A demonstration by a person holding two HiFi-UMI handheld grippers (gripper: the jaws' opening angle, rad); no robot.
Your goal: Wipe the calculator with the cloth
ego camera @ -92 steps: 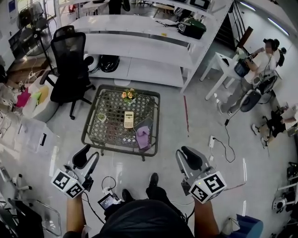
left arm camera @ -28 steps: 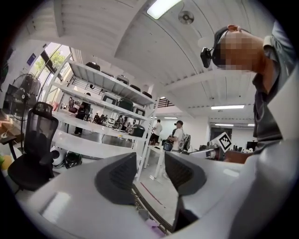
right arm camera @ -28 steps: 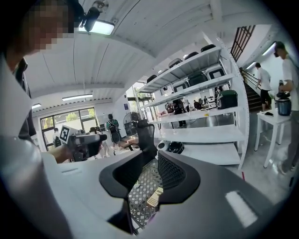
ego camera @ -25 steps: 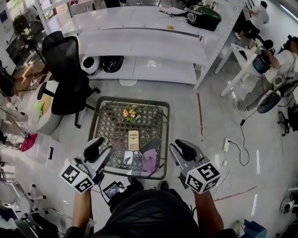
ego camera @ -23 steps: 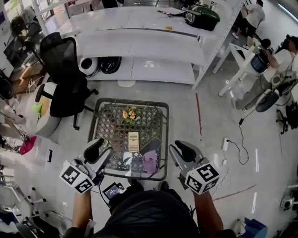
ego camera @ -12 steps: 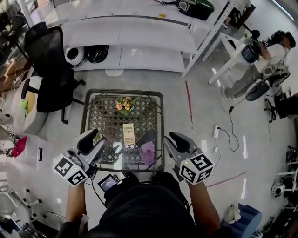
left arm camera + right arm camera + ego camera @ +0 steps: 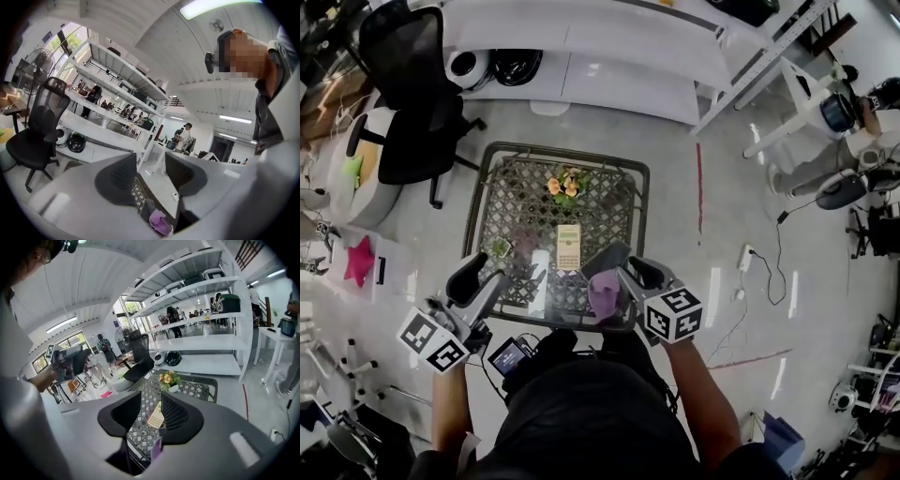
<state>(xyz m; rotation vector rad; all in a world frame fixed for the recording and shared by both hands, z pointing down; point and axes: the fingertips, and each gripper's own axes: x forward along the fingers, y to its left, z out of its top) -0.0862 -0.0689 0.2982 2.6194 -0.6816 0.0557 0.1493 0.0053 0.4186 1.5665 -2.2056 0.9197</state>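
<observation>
The right gripper's [image 7: 623, 265] fingers [image 7: 177, 416], just opened wider, are held apart and empty by the crumpled purple cloth [image 7: 603, 292] at the dark metal lattice worktop's [image 7: 520, 206] near edge, the left gripper's [image 7: 480, 279] fingers are likewise released, and the beige rectangular calculator [image 7: 569, 246] is laid flat mid-worktop.

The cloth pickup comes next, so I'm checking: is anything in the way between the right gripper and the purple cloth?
Nothing visible is. The right gripper hangs right beside the purple cloth at the near right corner of the table. Its jaws have just been opening and stand apart with nothing gripped. The calculator lies beyond the cloth.
</observation>
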